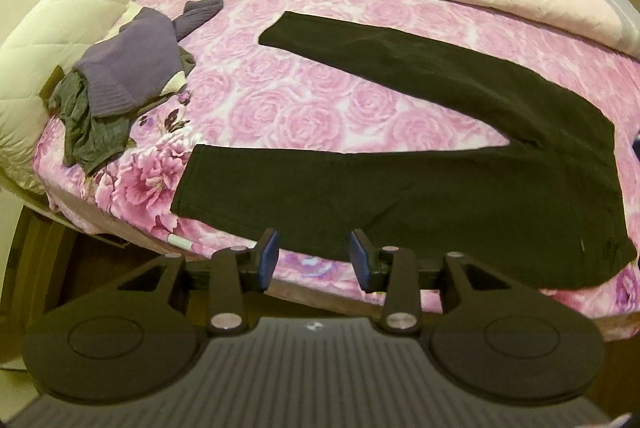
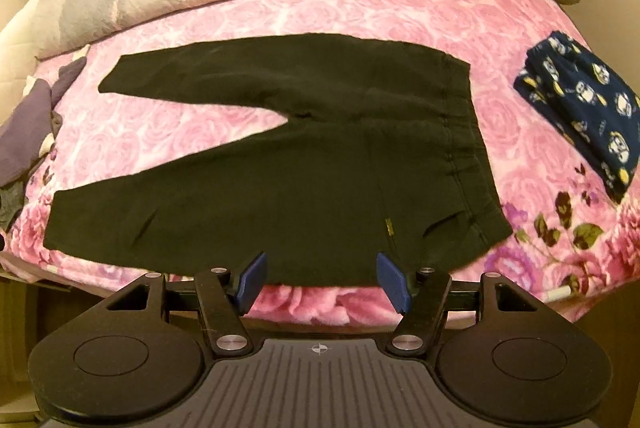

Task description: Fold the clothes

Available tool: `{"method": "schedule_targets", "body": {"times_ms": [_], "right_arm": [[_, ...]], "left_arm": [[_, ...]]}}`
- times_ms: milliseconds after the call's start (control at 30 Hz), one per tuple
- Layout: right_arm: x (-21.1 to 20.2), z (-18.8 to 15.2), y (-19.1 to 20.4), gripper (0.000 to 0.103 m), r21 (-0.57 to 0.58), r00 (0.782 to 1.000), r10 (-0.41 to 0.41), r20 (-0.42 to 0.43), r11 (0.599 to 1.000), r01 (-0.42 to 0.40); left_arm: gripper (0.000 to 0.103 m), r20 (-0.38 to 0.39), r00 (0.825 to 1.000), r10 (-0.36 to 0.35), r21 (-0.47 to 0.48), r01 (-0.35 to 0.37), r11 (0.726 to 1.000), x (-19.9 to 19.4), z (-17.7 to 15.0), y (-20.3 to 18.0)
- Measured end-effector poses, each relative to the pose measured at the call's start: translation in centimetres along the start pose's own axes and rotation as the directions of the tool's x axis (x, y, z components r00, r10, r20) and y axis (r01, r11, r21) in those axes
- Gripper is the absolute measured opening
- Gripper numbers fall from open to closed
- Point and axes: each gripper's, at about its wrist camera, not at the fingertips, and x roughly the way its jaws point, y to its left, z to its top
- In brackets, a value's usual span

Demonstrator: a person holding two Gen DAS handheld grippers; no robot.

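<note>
Both claws (image 1: 314, 260) (image 2: 322, 282) gape; trousers' (image 2: 280, 167) yellow tag (image 2: 387, 228) unreadable.

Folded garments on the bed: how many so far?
1: the navy owl-print garment at the bed's right side. The black pants lie flat, unfolded; the purple-grey pile could hide others.

A pair of black fabric trousers (image 1: 460, 163) is spread flat, legs apart, on the bed's pink rose-print sheet (image 1: 280, 95). The left claw (image 1: 313, 260) is held wide apart, empty, at the near leg's edge. A crumpled purple knit sweater (image 1: 136, 63) is heaped well apart.
</note>
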Motion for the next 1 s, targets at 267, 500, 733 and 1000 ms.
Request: {"method": "schedule_targets", "body": {"times_ms": [267,500,733,1000], "right_arm": [[0.1,-1.7,0.3,0.064,0.001,0.999,-0.023,-0.034,1.0,0.023],[0.2,-2.4,0.3,0.064,0.002,0.998,-0.033,-0.051,0.999,0.033],[0.3,-2.4,0.4,0.064,0.003,0.998,-0.034,-0.057,0.999,0.035],[0.6,-2.3,0.1,0.064,0.011,0.997,-0.03,-0.065,0.999,0.031]], "left_arm": [[0.035,-0.024,0.999,-0.044,0.069,0.045,0.997,0.3,-1.6,-1.4],[0.035,-0.028,0.998,-0.05,0.082,0.052,0.995,0.4,-2.0,-1.5],[0.035,-0.039,0.998,-0.053,0.093,0.056,0.994,0.6,-1.9,-1.7],[0.036,-0.053,0.998,-0.04,0.087,0.044,0.995,1.2,-1.7,-1.7]]}}
